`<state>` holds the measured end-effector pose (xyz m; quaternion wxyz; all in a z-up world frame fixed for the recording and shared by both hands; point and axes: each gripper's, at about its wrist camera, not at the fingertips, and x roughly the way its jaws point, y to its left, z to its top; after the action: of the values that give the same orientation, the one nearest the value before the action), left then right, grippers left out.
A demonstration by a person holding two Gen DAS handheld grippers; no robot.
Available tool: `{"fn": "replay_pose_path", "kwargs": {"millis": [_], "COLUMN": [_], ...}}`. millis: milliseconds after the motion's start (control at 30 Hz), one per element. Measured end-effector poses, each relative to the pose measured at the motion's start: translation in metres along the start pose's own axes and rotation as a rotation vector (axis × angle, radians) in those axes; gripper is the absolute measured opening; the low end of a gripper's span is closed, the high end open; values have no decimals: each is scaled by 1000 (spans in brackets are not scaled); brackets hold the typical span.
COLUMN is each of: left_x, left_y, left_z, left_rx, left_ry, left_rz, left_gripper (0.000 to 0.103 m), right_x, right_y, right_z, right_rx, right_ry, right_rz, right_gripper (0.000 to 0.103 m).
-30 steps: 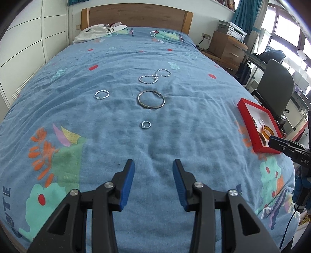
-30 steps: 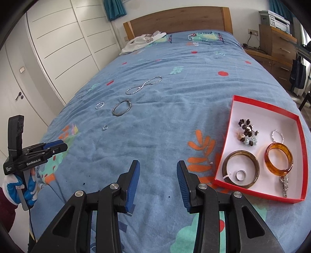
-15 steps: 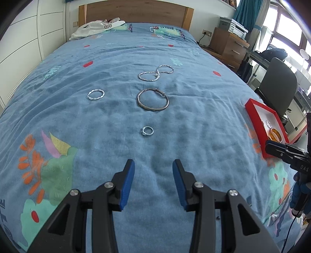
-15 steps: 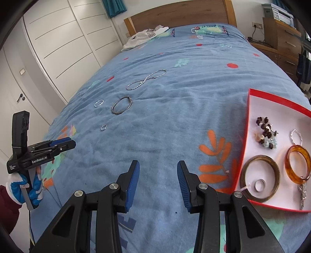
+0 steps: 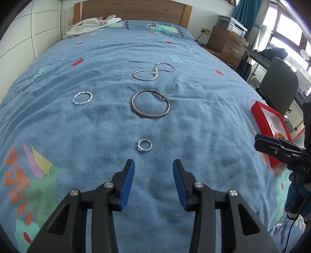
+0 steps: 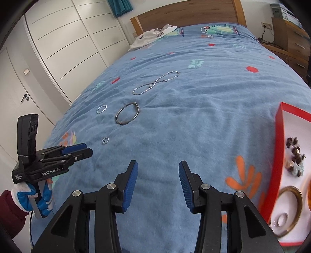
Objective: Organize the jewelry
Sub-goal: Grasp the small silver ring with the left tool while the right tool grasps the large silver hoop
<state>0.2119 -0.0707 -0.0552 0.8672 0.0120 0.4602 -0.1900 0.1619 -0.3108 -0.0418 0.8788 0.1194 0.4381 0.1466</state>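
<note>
Four silver pieces lie loose on the bed (image 5: 204, 101), all in its middle stretch on the blue cover. Nearest the foot: small ring (image 5: 144, 145), flat, just ahead of the left claw (image 5: 153, 175). Further toward the headboard (image 5: 134, 8): bangle (image 5: 150, 104), flat, clasp on its far side. Toward the left edge from the bangle, well apart from it: twisted ring (image 5: 82, 98). Beyond the bangle: chain (image 5: 153, 72), lying in a figure-eight.

Left claw: released, fingers spread, nothing between them, hovering above the cover with the small ring just past the tips. Not touching it.

Right claw (image 6: 158, 176): released, nothing held, over bare cover near the right edge. From the left wrist view it shows at the right border, side on.

Red box (image 6: 277, 155) sits at the right edge of the bed, near the foot, white inside. Contents visible: beads (image 6: 294, 155), brown bangle (image 6: 289, 212) with a plain ring (image 6: 281, 220) inside its loop, and a sliver of an amber bangle (image 6: 309, 192) cut off by the frame. Box interior is blurred.

White garment (image 5: 93, 24) lies at the head of the bed, left corner.
</note>
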Motion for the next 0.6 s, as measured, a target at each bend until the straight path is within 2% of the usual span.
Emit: {"fn": "replay_pose_path", "kwargs": {"millis": [600], "left_x": [45], "left_y": [15], "left_z": [15], "left_rx": [1], "left_ry": [9], "left_rz": [-24], "left_gripper": [38], "right_x": [84], "right_y": [26], "right_z": [52], "right_rx": [-63], "right_ry": [11], "right_rz": [84], "right_gripper": [44]}}
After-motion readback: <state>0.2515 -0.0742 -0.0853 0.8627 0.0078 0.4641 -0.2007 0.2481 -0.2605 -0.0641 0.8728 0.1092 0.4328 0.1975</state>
